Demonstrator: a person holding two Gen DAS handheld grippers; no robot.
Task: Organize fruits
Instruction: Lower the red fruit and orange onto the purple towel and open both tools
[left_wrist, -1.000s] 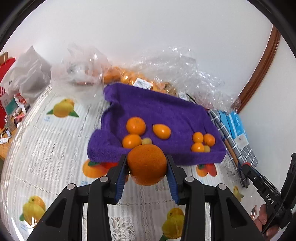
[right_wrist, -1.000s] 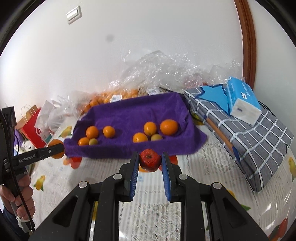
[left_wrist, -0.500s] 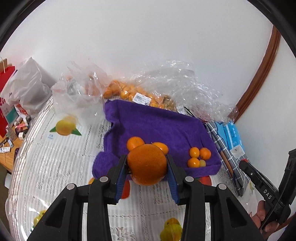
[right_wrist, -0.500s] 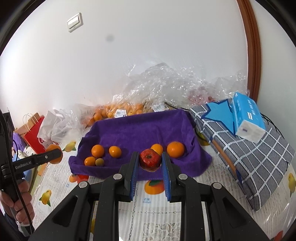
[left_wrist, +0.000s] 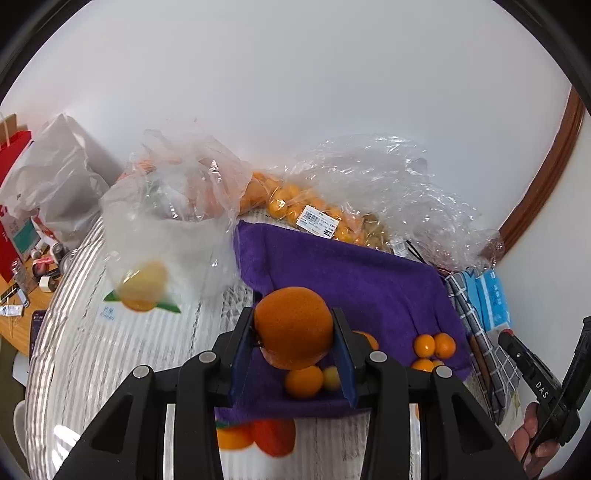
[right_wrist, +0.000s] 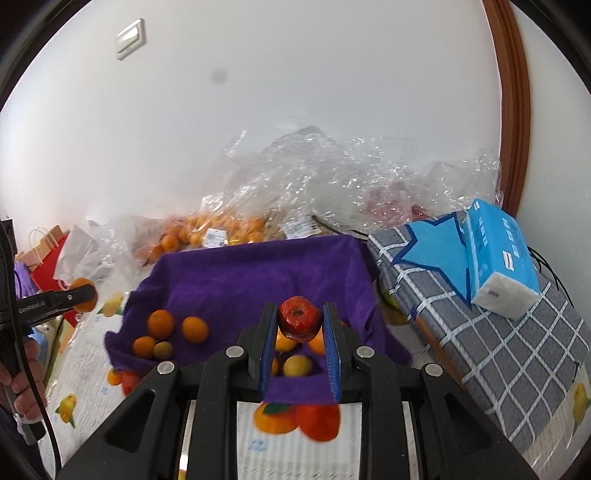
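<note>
My left gripper (left_wrist: 293, 334) is shut on a large orange (left_wrist: 293, 326) and holds it above the near left part of a purple towel (left_wrist: 354, 280). My right gripper (right_wrist: 300, 323) is shut on a small red apple (right_wrist: 299, 319) above the near right part of the same towel (right_wrist: 258, 277). Small oranges lie on the towel in two groups, one seen in the left wrist view (left_wrist: 430, 345) and one in the right wrist view (right_wrist: 160, 325). A yellowish fruit (right_wrist: 297, 365) lies under the apple. The left gripper with its orange also shows in the right wrist view (right_wrist: 79, 295).
Clear plastic bags of oranges (left_wrist: 317, 214) line the wall behind the towel. A white bag (left_wrist: 166, 218) stands at the left. A grey checked bundle (right_wrist: 491, 332) with a blue tissue pack (right_wrist: 498, 254) lies at the right. The tablecloth (left_wrist: 110, 350) has fruit prints.
Both grippers have risen and moved forward over the towel's near edge with their fruit still held. The towel's fruit now lies under and beside the fingers.
</note>
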